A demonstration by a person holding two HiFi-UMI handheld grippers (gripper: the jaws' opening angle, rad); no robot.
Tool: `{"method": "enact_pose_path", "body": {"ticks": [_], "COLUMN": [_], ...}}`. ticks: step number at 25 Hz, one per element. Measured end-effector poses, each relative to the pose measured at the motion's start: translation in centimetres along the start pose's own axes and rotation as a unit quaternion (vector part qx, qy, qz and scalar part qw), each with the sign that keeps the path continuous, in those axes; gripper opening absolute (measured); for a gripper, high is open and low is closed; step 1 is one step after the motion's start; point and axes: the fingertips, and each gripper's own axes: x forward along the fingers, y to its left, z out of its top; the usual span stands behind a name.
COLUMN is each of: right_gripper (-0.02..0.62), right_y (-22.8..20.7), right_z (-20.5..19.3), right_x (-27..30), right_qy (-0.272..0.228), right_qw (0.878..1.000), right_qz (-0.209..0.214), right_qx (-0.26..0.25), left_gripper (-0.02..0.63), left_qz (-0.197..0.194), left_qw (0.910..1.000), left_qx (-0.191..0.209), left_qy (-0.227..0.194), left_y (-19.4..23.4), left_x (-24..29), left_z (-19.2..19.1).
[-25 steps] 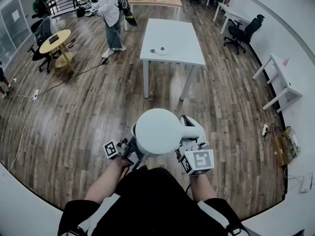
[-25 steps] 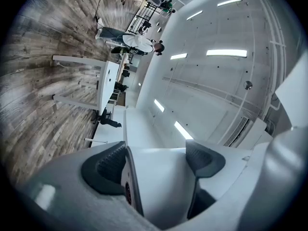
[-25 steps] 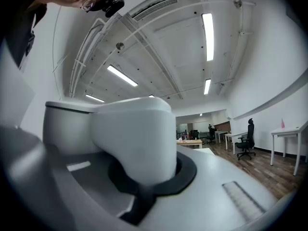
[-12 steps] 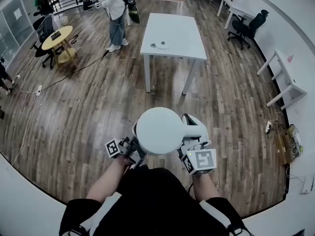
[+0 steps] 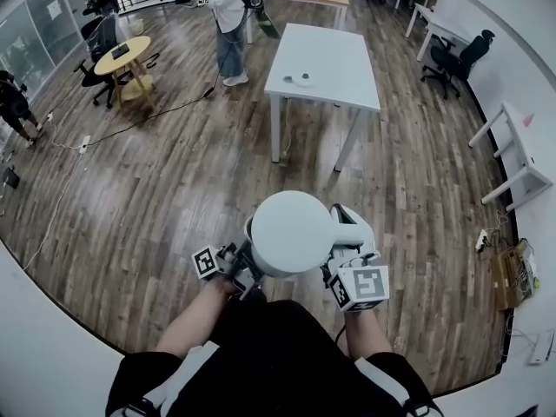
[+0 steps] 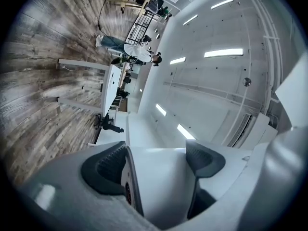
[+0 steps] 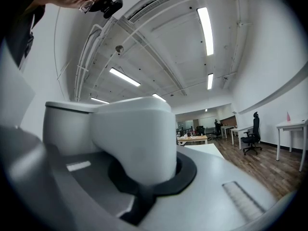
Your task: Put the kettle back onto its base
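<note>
**Step in hand: carrying.** The person stands on the wooden floor and holds the white kettle in the air close before the body. Its lid faces up toward the head view and its handle is turned to the person's right. A small round disc, judged to be the base, lies on the white table well ahead. Kettle and base are well apart, so the placing itself is not yet begun.

**Left gripper**. The jaws are spread wide. The dark ribbed pads sit one on each side of a white part of the kettle and press on it. Which part of the kettle this is cannot be told from the left gripper view.

**Right gripper**. The jaws are drawn in tight on the handle, which fills the gap between the dark pads and rises in front of the camera. The two grippers thus share the load, one on each side of the kettle.

**Next move (a judgement).**
- Walk up to the near end of the table and bring the kettle over the disc, upright.
- Lower it until its underside seats squarely on the base, and only then part the jaws.
- The two hands need to travel together, because a kettle borne by two separate grips may twist or slip if one hand leads.

A person stands beyond the table's far left corner, apparently off the route.
</note>
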Motion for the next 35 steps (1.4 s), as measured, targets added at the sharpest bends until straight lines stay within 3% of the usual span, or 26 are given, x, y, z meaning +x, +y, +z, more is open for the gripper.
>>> {"method": "enact_pose_path", "body": {"ticks": [7,19,35], "right_gripper": [0.006,0.006,0.006], "right_y": [-0.7,-1.1,-0.7], "right_z": [0.1,0.4,-0.7], "right_x": [2.7,11.6,18.1], "right_qy": [0.0,0.003,-0.001], "right_qw": [1.0,1.0,0.999], "right_qz": [-0.001,-0.009,-0.032], "right_qx": [-0.012,-0.027,-0.026], "left_gripper": [0.394,0.394,0.394], "left_qz": [-0.007,-0.021,-0.01], "left_qw": [0.9999,0.9996,0.999], "left_qx": [-0.006,-0.016,-0.027], "left_qy": [0.006,0.012,0.035], "left_y": [0.9,1.9,3.4], "left_x": [1.9,6.5,8.8], "left_z": [2.2,10.1,16.9]}}
